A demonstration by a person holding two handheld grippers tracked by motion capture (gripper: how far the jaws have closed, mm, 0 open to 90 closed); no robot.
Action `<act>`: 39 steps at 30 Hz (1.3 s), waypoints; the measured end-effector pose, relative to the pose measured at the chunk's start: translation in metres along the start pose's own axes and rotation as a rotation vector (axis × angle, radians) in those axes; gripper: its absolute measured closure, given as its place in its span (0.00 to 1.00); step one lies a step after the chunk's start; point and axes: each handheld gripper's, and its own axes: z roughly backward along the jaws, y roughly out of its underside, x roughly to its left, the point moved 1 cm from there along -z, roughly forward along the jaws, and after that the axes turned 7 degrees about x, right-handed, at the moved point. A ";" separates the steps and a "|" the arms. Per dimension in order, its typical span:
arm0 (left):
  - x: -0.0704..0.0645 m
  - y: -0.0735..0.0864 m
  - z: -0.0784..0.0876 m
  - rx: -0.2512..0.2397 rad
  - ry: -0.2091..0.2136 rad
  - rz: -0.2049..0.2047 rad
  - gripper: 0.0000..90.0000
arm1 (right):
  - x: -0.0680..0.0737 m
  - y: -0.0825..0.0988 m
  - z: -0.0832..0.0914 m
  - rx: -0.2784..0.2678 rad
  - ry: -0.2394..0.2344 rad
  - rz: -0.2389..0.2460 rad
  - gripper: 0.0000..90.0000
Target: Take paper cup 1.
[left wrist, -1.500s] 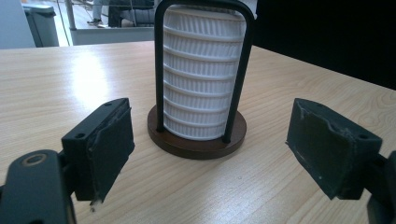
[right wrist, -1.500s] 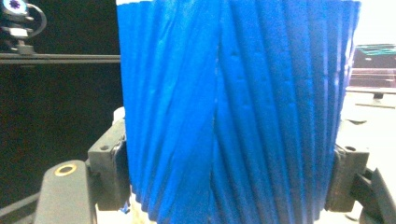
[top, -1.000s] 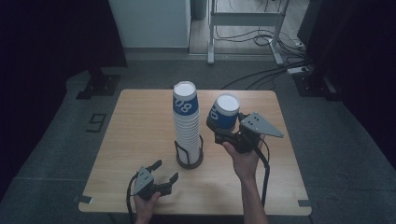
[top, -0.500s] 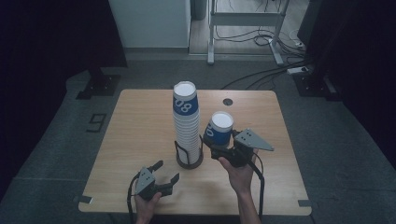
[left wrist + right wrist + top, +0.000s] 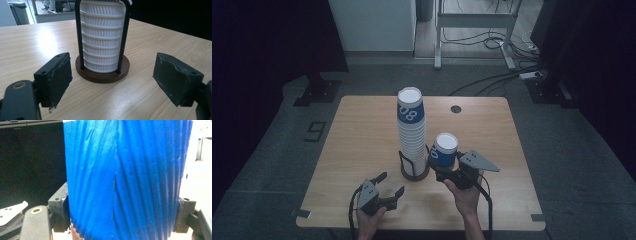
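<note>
High view: blue cup (image 5: 444, 149) clamped in right hand-held gripper (image 5: 443, 170), upright, white rim up, just right of the cup stack (image 5: 411, 131) and near the worktop's (image 5: 362, 130) front half. Right gripper view: cup's blue ribbed wall (image 5: 125, 177) sits between both black jaws, pads pressing each side, so jaws clamped on it. Right hand (image 5: 464, 192) comes in from the bottom edge, grey plate on top of its gripper.

Stack: tall, white ribbed sleeves, top one blue with white digits, standing in a black wire holder (image 5: 414, 167) on a round brown base (image 5: 102, 72). Left gripper view shows the holder's two black uprights around the stack's lower part.

Left hand-held gripper (image 5: 389, 184) low at the front edge, left of the holder, jaws apart, nothing between them; it points at the base, near but apart. Left hand (image 5: 371, 216) below it.

Small dark round hole (image 5: 455, 109) in worktop's far right area.
</note>
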 end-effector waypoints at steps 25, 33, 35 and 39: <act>-0.015 -0.007 -0.001 -0.038 0.104 -0.018 0.26 | 0.012 0.045 -0.012 0.062 -0.055 -0.063 0.26; -0.030 -0.010 -0.009 -0.064 0.151 -0.029 0.30 | 0.011 0.058 -0.009 0.058 -0.101 -0.135 0.25; -0.034 -0.010 -0.010 -0.065 0.160 -0.035 0.31 | 0.011 0.061 -0.008 0.055 -0.110 -0.153 0.25; -0.037 -0.011 -0.011 -0.076 0.178 -0.030 0.35 | 0.012 0.067 -0.007 0.060 -0.123 -0.178 0.25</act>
